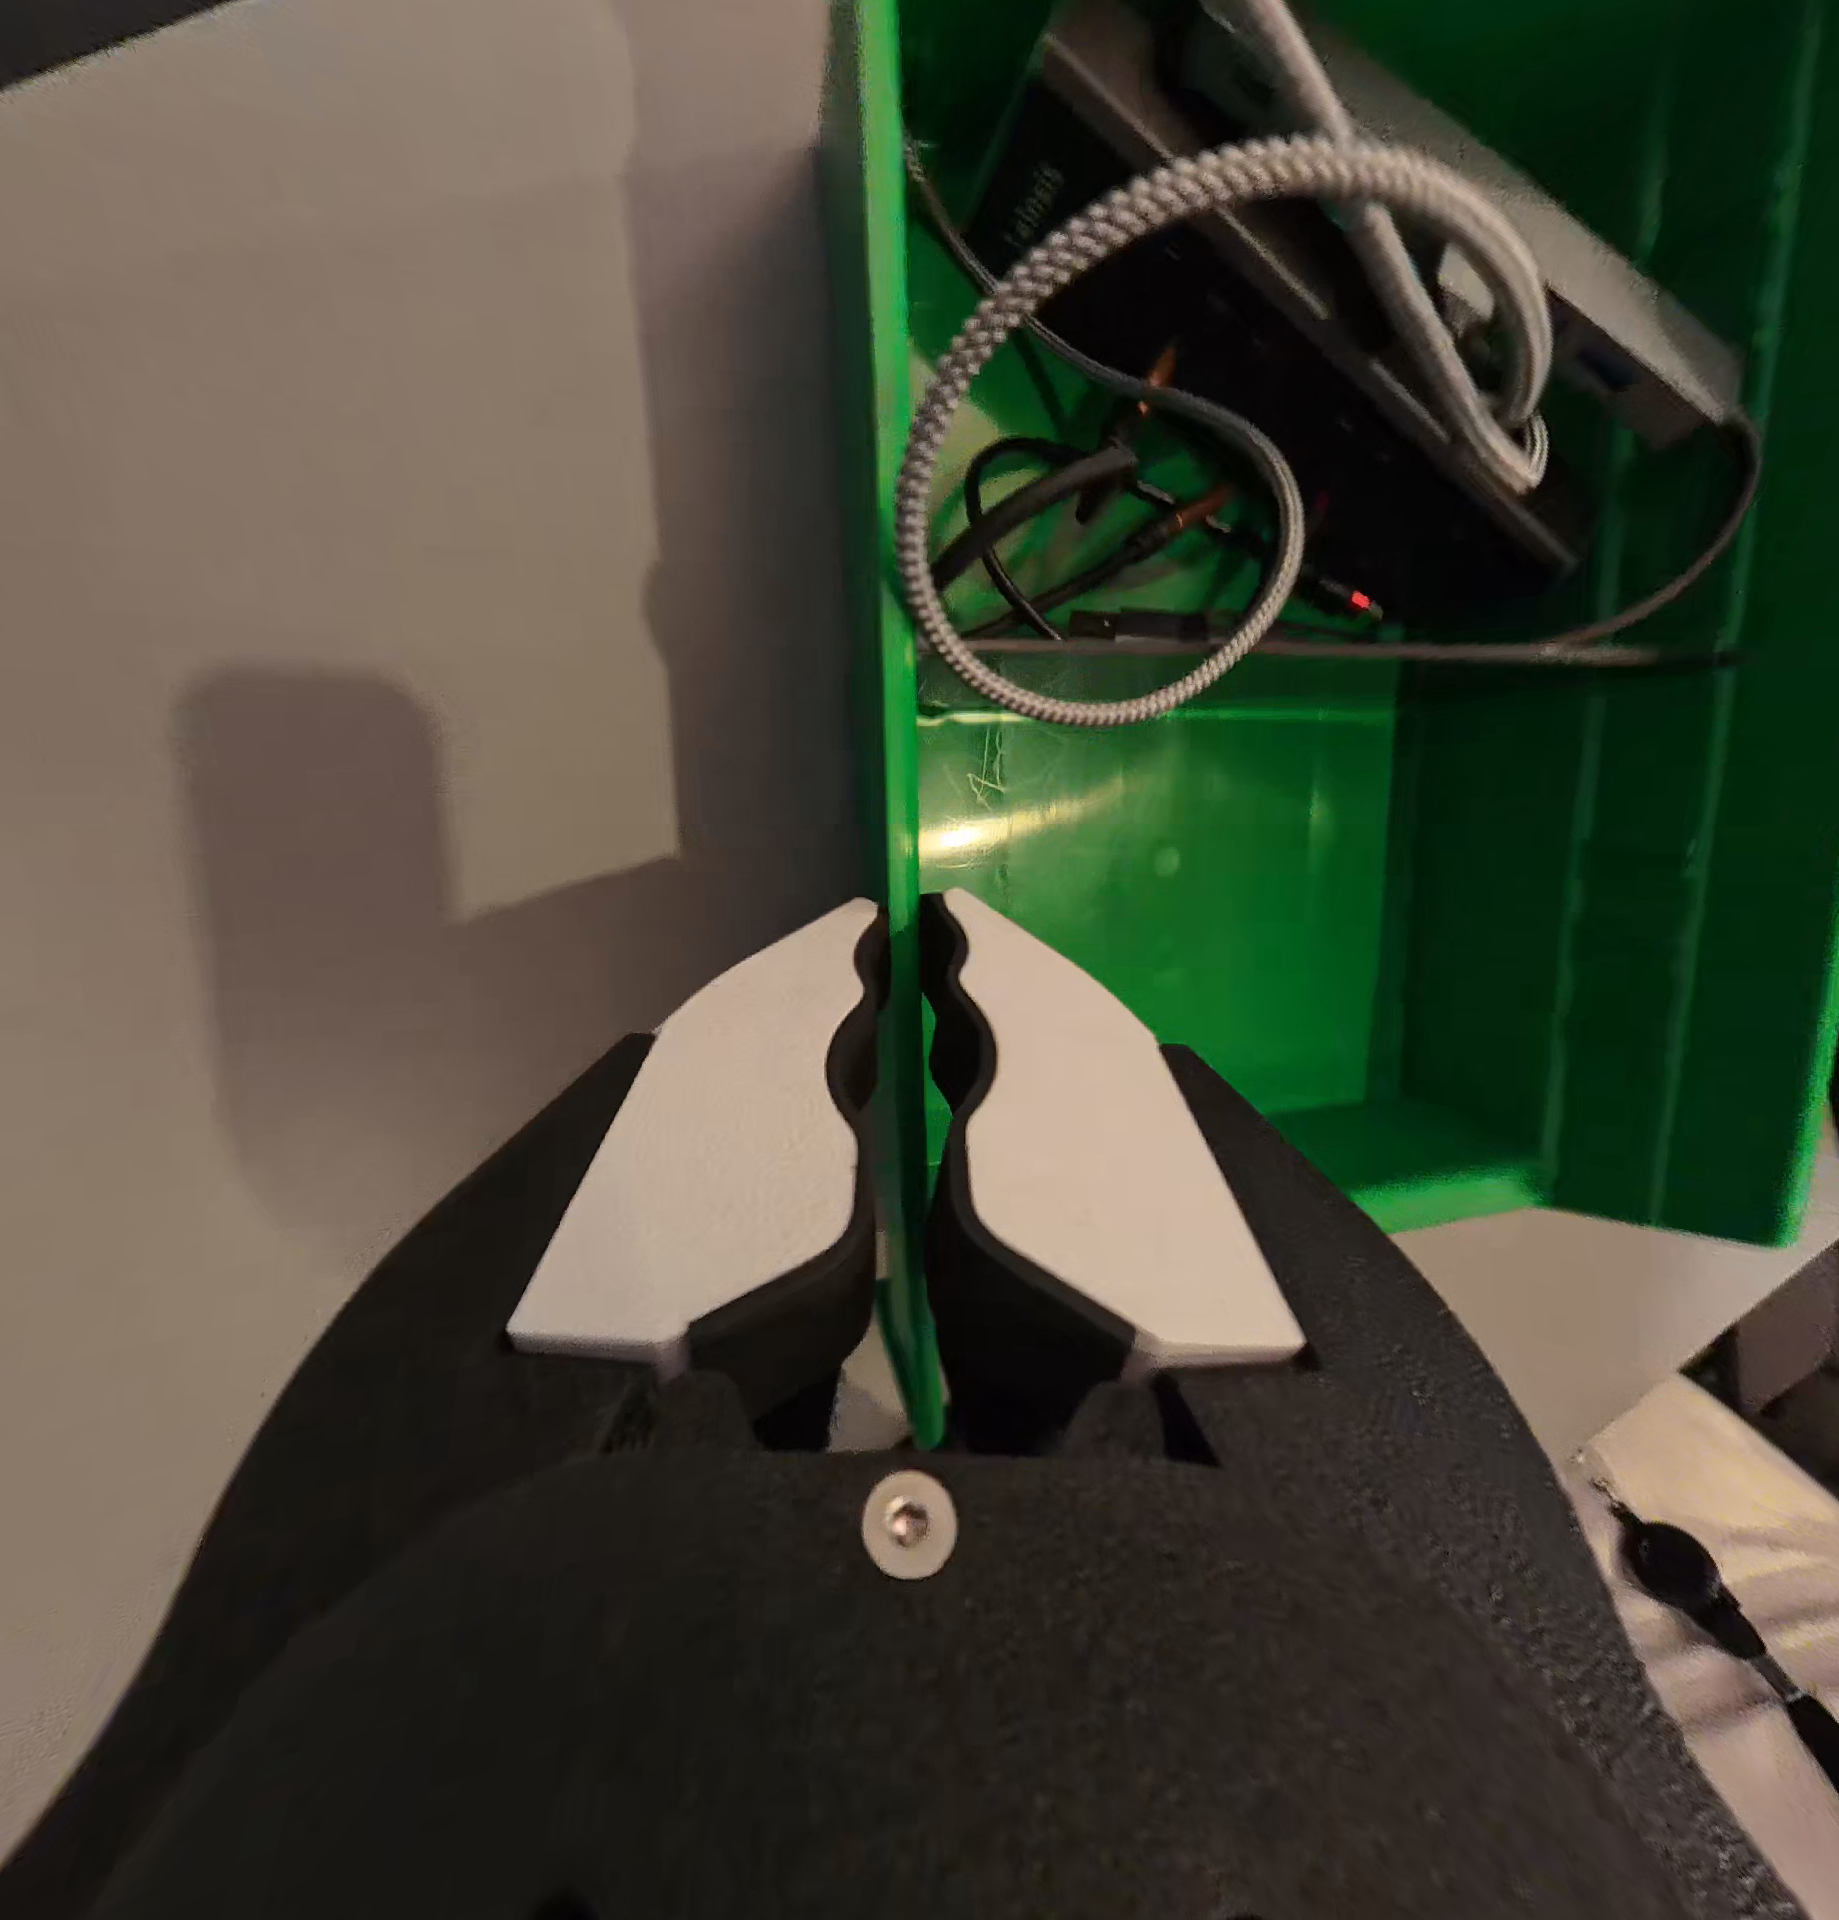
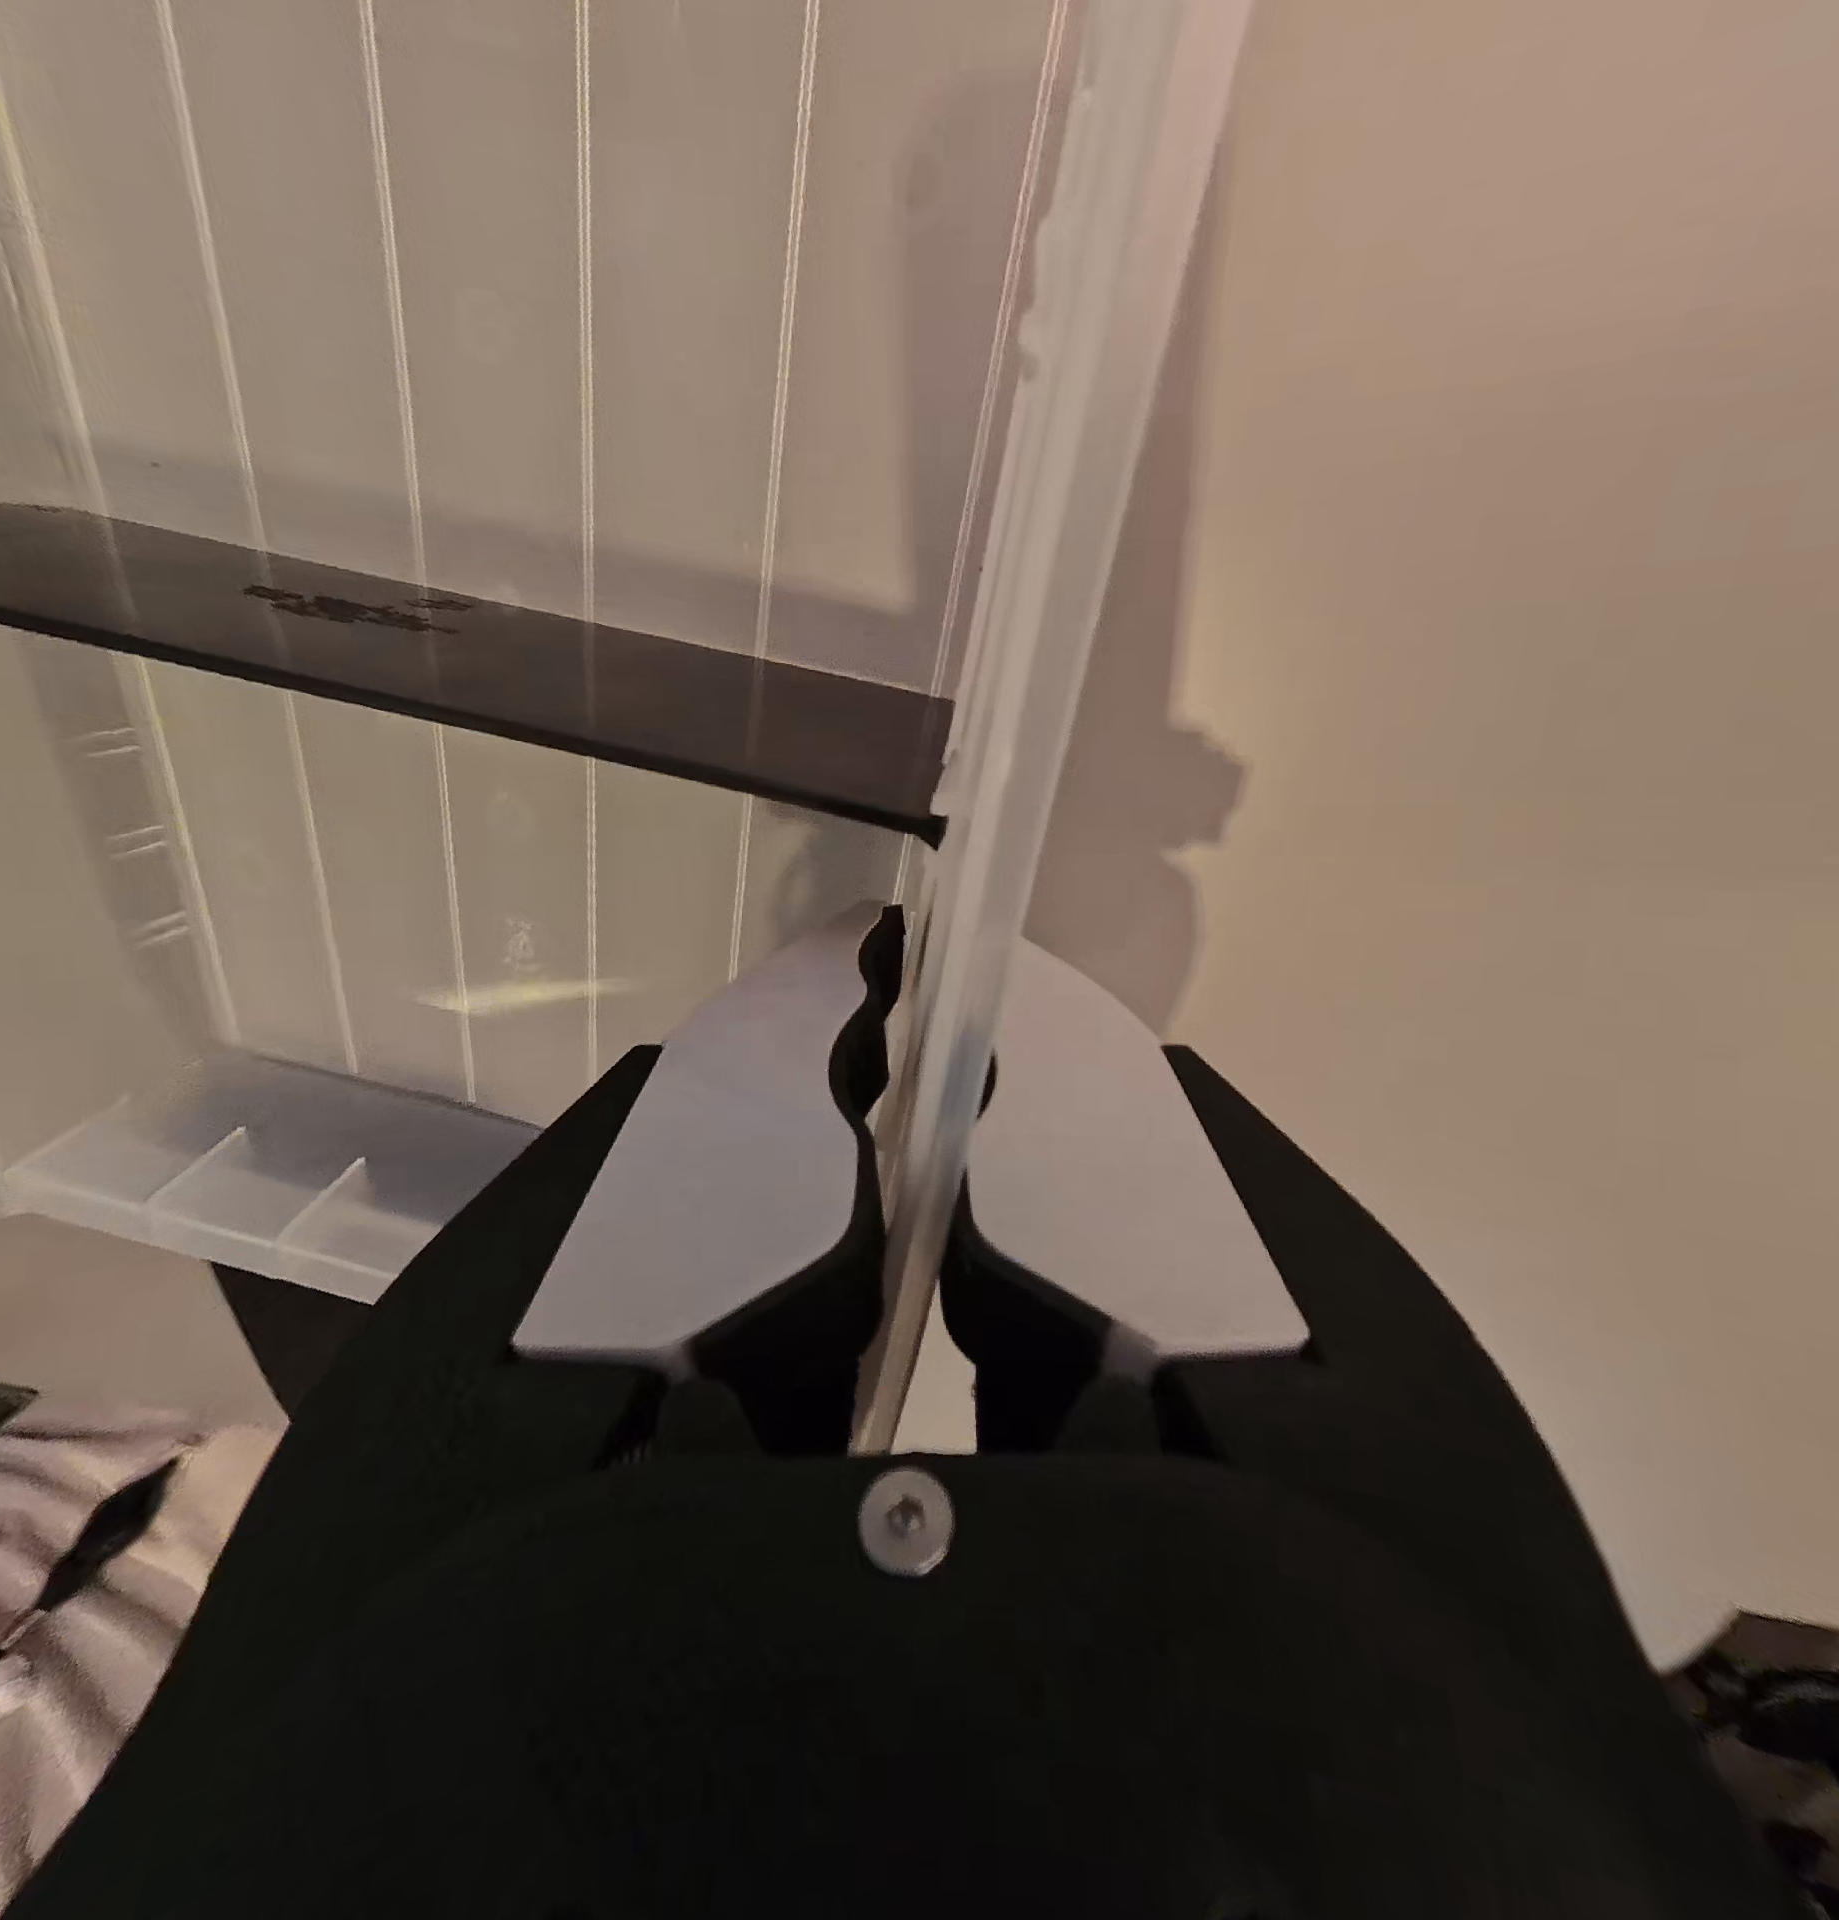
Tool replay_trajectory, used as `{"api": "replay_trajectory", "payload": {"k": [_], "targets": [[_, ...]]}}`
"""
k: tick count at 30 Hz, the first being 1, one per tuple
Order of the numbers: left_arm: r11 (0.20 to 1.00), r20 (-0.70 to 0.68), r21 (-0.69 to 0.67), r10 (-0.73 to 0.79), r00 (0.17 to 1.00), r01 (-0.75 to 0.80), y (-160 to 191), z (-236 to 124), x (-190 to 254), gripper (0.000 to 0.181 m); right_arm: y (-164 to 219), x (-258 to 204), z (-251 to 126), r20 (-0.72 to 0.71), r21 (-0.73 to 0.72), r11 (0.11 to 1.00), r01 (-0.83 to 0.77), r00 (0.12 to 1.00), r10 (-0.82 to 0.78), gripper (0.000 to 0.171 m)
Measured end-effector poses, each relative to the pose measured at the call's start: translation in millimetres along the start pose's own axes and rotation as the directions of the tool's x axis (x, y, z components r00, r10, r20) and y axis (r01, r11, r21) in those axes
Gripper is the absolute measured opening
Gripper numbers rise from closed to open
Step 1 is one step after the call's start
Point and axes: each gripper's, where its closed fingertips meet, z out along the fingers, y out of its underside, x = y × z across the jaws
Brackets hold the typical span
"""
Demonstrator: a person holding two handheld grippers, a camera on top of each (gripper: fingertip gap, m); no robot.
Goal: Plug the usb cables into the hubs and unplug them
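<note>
We are clamping the left tool [image 1: 904, 914] on the near wall of the green bin [image 1: 1517, 935], and the right tool [image 2: 930, 925] on the clear bin's rim [image 2: 1008, 623]. The hubs [image 1: 1341, 343] and braided cable [image 1: 956, 416] are lying in the upper right of the left view, ahead of the left tool, which is nearer.

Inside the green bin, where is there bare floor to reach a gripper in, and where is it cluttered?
Bare floor lies in the green bin's near half, between the braided grey cable loop and the near wall. The far half is crowded: hubs and tangled black wires. The left gripper clamps the bin's wall.
</note>
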Motion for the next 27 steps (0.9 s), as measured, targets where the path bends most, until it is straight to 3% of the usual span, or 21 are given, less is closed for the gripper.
{"api": "replay_trajectory", "payload": {"k": [7,12,16,19,27], "targets": [[0.937,-0.059,0.155,-0.307,0.95,0.313,53.5,-53.7,-90.3,0.008,-17.0,-4.4,8.3,-0.004,0.003,0.999,0.035,0.999,-0.035,0.005],[0.88,0.002,0.238,-0.424,0.906,0.411,87.5,-82.0,-132.3,0.008,-19.2,17.5,5.9,-0.004,-0.01,1.0,0.018,1.0,-0.018,0.006],[0.823,0.0,0.296,-0.508,0.861,0.485,100.5,-93.8,-150.8,0.008,-17.6,39.8,2.4,-0.01,-0.007,0.999,-0.032,0.999,0.032,0.006],[0.773,-0.082,0.329,-0.549,0.832,0.542,103.2,-97.2,-154.9,0.01,-14.8,53.7,0.0,-0.009,-0.008,0.999,-0.039,0.999,0.039,0.006],[0.739,-0.098,0.343,-0.586,0.805,0.58,111.5,-102.2,-158.8,0.011,-10.4,73.7,-3.3,-0.009,-0.011,1.0,-0.023,1.0,0.023,0.005]]}}
